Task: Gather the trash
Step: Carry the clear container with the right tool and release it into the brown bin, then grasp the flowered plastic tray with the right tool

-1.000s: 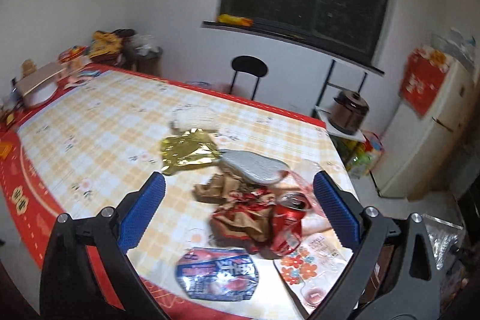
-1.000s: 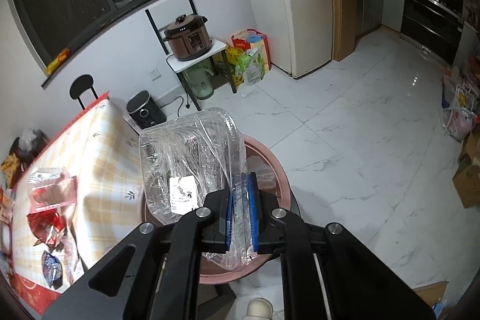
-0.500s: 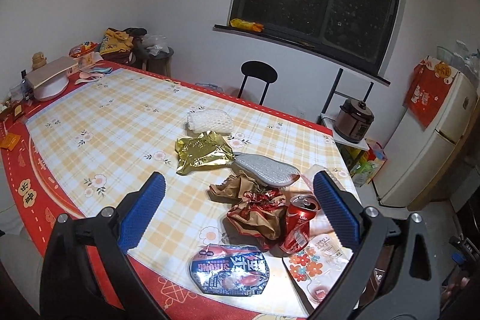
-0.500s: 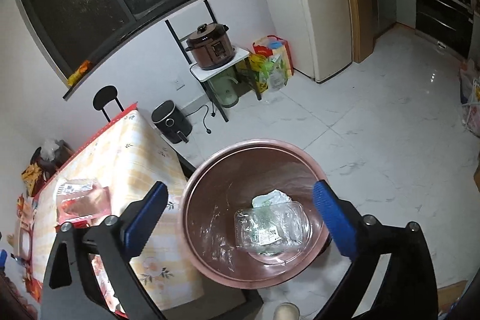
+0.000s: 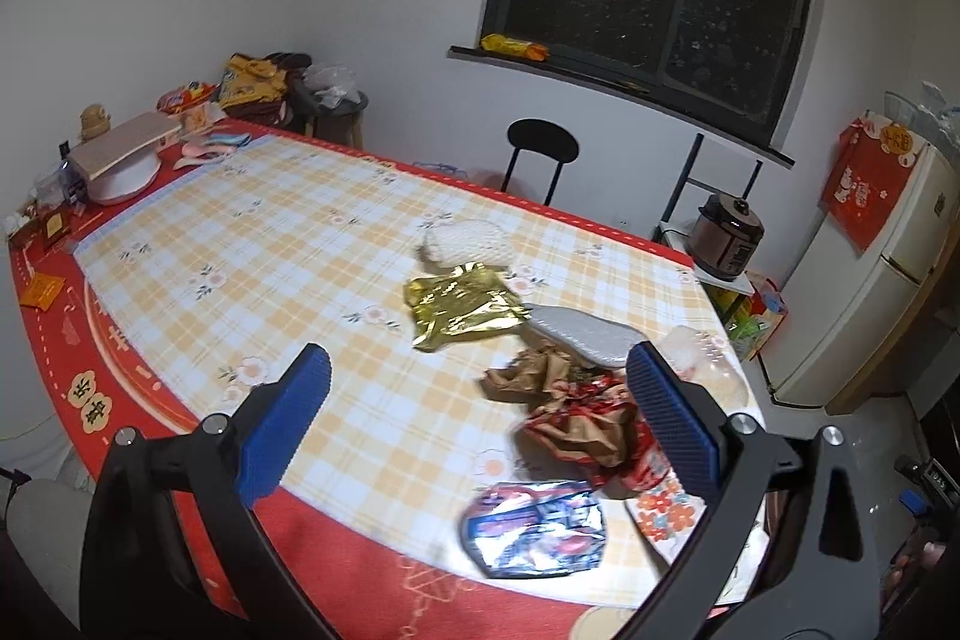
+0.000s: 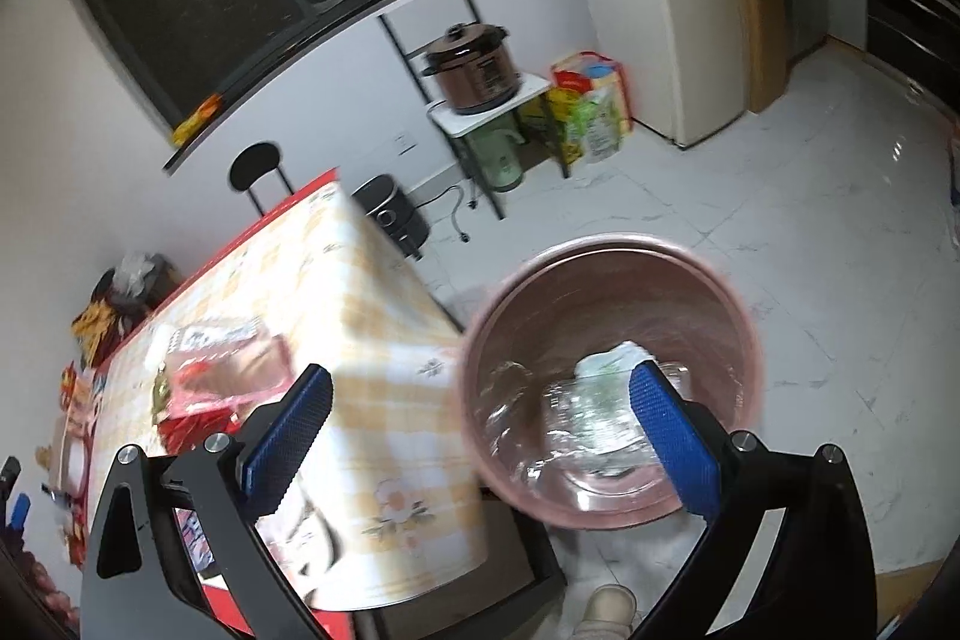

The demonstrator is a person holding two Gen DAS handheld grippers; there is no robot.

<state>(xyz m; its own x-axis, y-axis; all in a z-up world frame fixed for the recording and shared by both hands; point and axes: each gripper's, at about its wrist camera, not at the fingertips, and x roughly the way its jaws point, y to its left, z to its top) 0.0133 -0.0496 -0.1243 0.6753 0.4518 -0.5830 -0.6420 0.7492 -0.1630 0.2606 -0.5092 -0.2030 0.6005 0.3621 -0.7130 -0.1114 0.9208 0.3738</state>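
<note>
White walls, a dark window and pale floor tiles surround a bench [image 5: 252, 244] in a yellow check cloth. Its near corner carries the litter still to be cleared: a gold wrapper [image 5: 459, 304], crumpled red-and-brown paper [image 5: 576, 412] and a blue-red packet [image 5: 534, 526]. The pink bin [image 6: 612, 250] stands on the floor just beside that corner, handy for drops, and already holds clear plastic packaging [image 6: 585, 415]. The right gripper [image 6: 480, 439] has its jaws wide apart and empty above the bin. The left gripper [image 5: 477, 427] hangs over the litter, jaws likewise apart, likely ready for the next piece.
</note>
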